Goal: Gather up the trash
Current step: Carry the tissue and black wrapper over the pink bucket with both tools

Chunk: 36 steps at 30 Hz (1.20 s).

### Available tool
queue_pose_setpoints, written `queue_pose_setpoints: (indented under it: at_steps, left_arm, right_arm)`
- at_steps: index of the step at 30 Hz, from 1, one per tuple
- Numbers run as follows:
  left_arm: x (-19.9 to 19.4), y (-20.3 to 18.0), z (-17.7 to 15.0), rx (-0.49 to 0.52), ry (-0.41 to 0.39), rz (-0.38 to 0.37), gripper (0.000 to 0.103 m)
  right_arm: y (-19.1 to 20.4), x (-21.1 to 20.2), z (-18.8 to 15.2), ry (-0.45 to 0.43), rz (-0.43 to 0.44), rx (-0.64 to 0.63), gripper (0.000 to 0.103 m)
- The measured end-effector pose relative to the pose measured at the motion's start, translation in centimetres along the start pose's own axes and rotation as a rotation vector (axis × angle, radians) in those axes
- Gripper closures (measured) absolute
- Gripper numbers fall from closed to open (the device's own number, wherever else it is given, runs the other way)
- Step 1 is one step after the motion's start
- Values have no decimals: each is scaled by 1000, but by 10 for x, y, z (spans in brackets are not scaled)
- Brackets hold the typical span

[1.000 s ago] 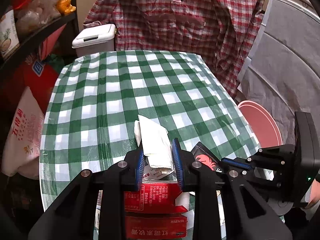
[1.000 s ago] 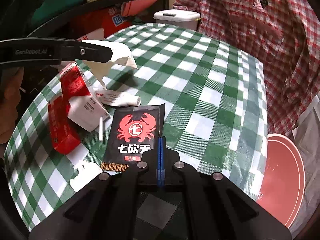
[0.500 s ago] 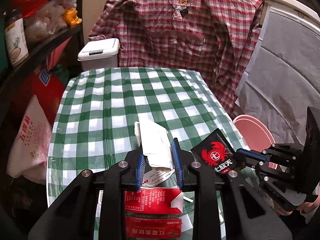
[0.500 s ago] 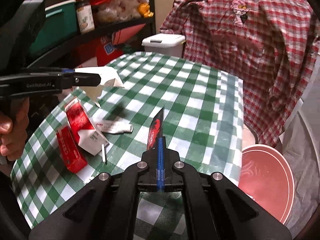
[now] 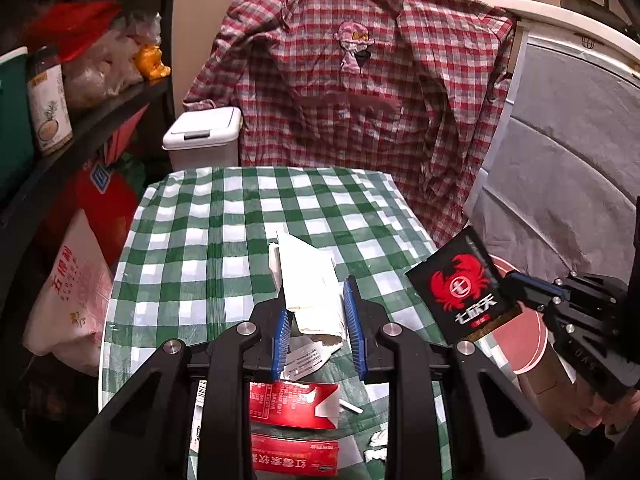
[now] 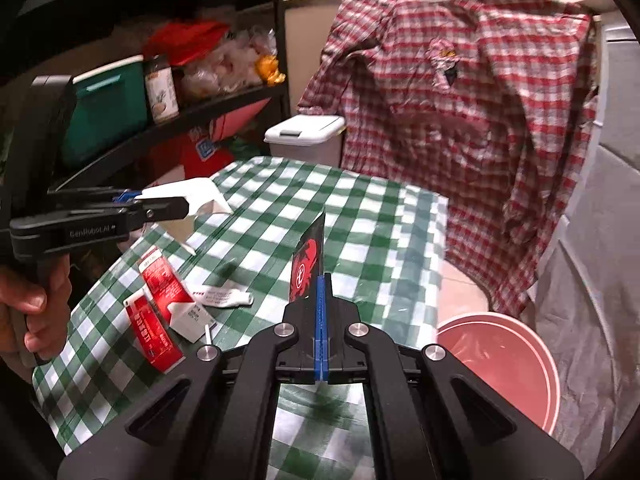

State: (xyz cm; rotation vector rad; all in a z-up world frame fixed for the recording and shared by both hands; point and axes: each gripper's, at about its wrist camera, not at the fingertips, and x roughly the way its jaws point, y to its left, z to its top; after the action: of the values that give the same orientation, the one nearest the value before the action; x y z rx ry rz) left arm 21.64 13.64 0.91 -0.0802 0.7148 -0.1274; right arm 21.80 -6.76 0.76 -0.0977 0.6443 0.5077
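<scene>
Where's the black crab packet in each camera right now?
Left wrist: black crab packet at right, face-on, pinched by the right claw.
Right wrist: same packet centre, edge-on, sticking up from the shut claw.
Shared landmark: white bin behind the table.

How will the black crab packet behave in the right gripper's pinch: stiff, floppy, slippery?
Probably light and fairly stiff: the black crab packet stands flat and upright above the shut right gripper, held only by its lower edge, with no droop. Its surface looks glossy, so it may slip or swing if moved fast.
</scene>
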Motion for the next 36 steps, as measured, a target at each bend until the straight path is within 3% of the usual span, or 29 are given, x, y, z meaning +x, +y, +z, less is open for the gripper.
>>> queue_pose_setpoints:
  at_steps: [14, 36]
  left_arm:
    - [-24, -26, 3, -29, -78, 17, 78]
    - [-24, -88, 13, -4, -133, -46, 78]
  right_arm:
    - [-34, -45, 4, -99, -96, 88, 103]
    - [-81, -100, 9, -237, -269, 183, 103]
